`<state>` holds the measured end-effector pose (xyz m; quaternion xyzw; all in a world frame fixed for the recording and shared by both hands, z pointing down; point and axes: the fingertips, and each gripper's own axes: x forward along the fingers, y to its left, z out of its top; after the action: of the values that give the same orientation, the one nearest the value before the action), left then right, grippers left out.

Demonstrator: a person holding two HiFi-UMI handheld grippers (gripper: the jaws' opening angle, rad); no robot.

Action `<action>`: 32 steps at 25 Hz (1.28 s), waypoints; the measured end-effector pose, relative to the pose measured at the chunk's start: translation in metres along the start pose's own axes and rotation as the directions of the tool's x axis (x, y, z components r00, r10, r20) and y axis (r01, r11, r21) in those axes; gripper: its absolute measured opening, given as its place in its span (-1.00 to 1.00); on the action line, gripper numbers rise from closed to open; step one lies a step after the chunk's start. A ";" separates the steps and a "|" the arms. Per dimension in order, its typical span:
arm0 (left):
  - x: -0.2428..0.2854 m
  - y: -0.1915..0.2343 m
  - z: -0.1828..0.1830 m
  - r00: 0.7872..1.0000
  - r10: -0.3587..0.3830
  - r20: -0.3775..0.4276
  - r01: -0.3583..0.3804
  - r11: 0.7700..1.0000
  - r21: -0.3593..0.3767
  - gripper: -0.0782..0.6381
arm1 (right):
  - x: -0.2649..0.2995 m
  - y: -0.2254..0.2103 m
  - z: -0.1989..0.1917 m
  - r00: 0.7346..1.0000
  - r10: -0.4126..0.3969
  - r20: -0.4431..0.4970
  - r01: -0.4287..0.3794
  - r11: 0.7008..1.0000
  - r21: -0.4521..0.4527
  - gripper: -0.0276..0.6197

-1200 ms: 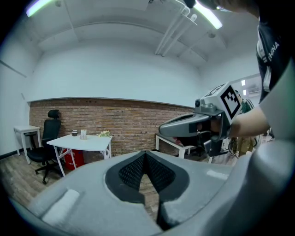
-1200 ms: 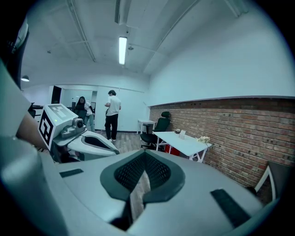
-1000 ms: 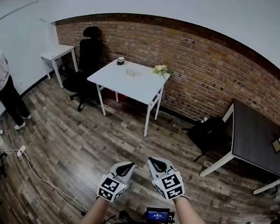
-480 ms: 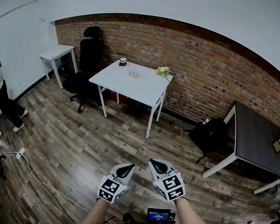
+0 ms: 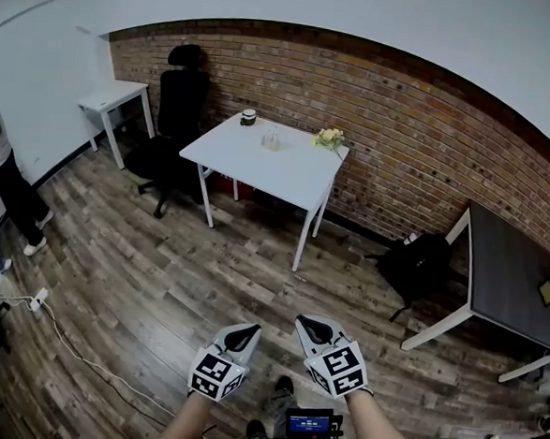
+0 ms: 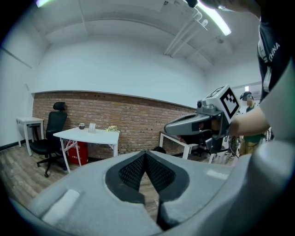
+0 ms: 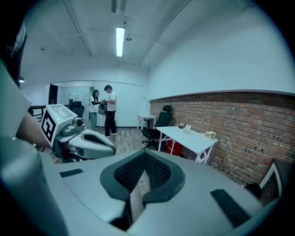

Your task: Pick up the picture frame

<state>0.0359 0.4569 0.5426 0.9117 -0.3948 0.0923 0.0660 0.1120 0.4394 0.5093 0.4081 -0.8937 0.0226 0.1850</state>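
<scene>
Both grippers are held low over the wooden floor, side by side. My left gripper is shut with nothing in it, and so is my right gripper. The left gripper view shows its jaws closed, pads together, aimed toward the white table. The right gripper view shows the same closed pads. A small frame-like square stands on the dark table at the far right. A small clear upright item stands on the white table; whether it is a frame I cannot tell.
On the white table also sit a dark jar and pale flowers. A black office chair and small white desk stand left. A black backpack lies by the brick wall. A cable with power strip crosses the floor. A person stands left.
The whole view has shifted toward the white table, which now sits lower and nearer. Both grippers have dropped slightly in the picture and stay shut. The person at left has shifted.
</scene>
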 end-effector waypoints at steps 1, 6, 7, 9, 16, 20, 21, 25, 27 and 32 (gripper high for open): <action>0.004 0.006 -0.002 1.000 0.004 -0.003 -0.004 1.000 -0.003 -0.77 | 0.007 -0.003 0.000 1.000 0.005 0.000 -0.005 1.000 -0.002 -0.89; 0.031 0.038 -0.005 0.999 0.025 -0.025 -0.025 1.000 -0.005 -0.77 | 0.049 -0.026 0.003 0.999 0.034 -0.002 -0.034 0.999 -0.008 -0.89; 0.037 0.047 -0.004 0.999 0.031 -0.030 -0.031 1.000 -0.006 -0.77 | 0.059 -0.033 0.006 0.999 0.040 -0.001 -0.040 0.999 -0.007 -0.89; 0.050 0.066 0.001 0.998 0.042 -0.038 -0.043 0.999 -0.007 -0.77 | 0.080 -0.048 0.011 0.999 0.050 0.001 -0.050 0.999 -0.006 -0.89; 0.112 0.126 0.024 0.995 0.079 -0.058 -0.079 0.997 0.000 -0.77 | 0.144 -0.110 0.031 0.997 0.081 0.013 -0.081 0.997 0.006 -0.89; 0.149 0.154 0.038 0.993 0.098 -0.060 -0.099 0.995 0.000 -0.77 | 0.175 -0.147 0.040 0.995 0.101 0.015 -0.101 0.995 0.006 -0.89; 0.157 0.160 0.041 0.993 0.104 -0.062 -0.104 0.995 -0.001 -0.77 | 0.182 -0.155 0.043 0.994 0.107 0.015 -0.107 0.994 0.006 -0.89; 0.180 0.180 0.047 0.990 0.124 -0.072 -0.125 0.992 -0.011 -0.77 | 0.206 -0.179 0.049 0.991 0.134 0.013 -0.134 0.991 0.003 -0.89; 0.187 0.187 0.045 0.989 0.126 -0.081 -0.128 0.992 -0.015 -0.77 | 0.217 -0.186 0.049 0.990 0.144 0.012 -0.144 0.990 0.007 -0.89; 0.196 0.210 0.039 0.984 0.144 -0.102 -0.148 0.988 -0.032 -0.77 | 0.242 -0.192 0.046 0.986 0.167 -0.003 -0.167 0.986 0.023 -0.89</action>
<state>0.0183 0.1675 0.5582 0.8731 -0.4585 0.1344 0.0966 0.0947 0.1283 0.5297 0.3337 -0.9241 0.0490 0.1799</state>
